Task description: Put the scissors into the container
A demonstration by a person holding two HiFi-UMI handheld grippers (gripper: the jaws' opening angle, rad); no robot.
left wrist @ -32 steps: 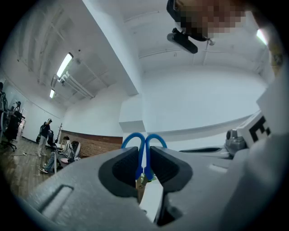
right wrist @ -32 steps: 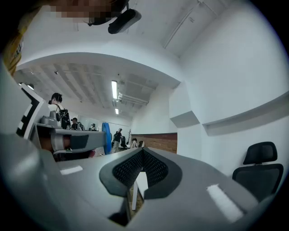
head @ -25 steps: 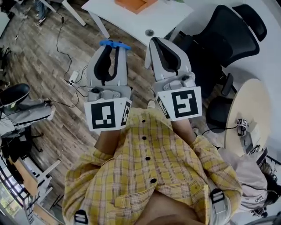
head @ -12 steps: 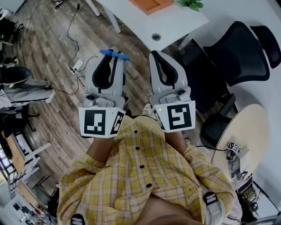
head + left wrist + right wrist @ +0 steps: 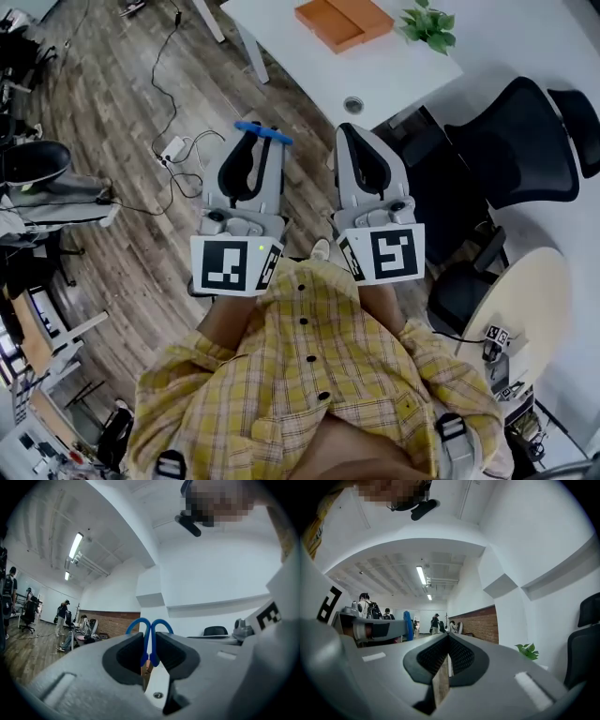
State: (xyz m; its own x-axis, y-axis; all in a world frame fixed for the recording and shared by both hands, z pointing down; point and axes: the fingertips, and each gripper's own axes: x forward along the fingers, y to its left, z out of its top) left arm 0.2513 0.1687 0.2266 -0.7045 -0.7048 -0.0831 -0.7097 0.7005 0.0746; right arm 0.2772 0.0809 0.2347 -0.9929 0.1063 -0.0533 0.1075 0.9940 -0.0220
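Nearest to us, below the yellow plaid shirt [image 5: 309,375], are the two cubes with black-and-white square markers [image 5: 234,265]. Those patterns are the only printing in view. We find no brand, label or legible word anywhere.

Just beyond them, the left gripper [image 5: 256,147] is clamped on the blue-handled scissors [image 5: 263,132]. In the left gripper view the two handle loops rise past the jaw tips, with the stems pinched between the pads. The right gripper [image 5: 353,141] has its jaws closed together on nothing.

Both grippers hang above the wooden floor [image 5: 141,112], well short of the white table [image 5: 375,70]. On that table lies a shallow orange tray [image 5: 342,21], which we take to be the container, with a small green plant [image 5: 429,23] near it.

We judge this to be the carry. To do it well, we would hold the squeeze firm, since the grip is only on the thin stems. We would bring the left gripper over the tray's middle, lower it close to the tray floor and only then release. The right gripper should stay aside, clear of the rim.
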